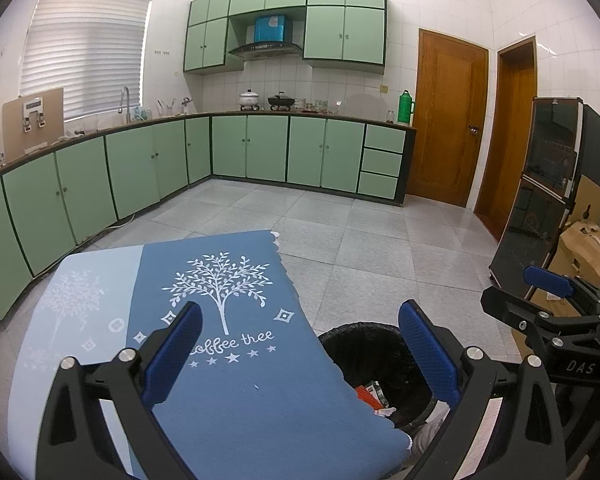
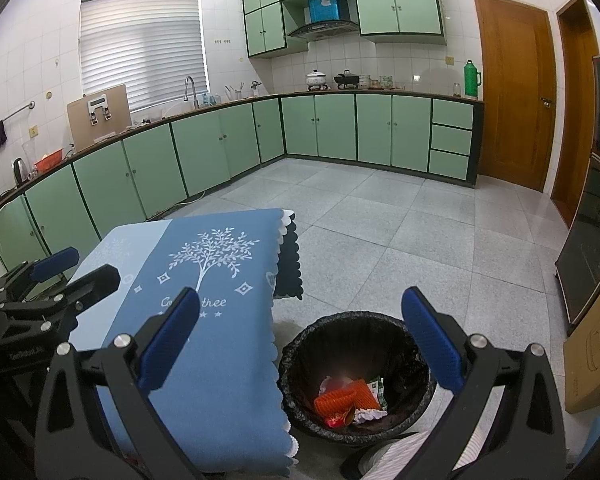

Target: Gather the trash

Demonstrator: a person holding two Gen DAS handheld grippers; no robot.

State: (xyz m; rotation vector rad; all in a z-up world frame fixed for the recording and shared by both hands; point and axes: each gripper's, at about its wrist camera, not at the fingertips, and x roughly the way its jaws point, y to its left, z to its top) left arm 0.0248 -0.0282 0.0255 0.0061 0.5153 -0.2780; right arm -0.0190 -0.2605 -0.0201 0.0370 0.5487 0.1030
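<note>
Jaws of left gripper [image 1: 300, 354] and right gripper [image 2: 300, 342] gape wide (both empty).

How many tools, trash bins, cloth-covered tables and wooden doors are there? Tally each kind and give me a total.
Tools: 2, left tool and right tool, both open
Trash bin: 1
Cloth-covered table: 1
Wooden doors: 2, the nearer door and the side door
Total: 6
</note>
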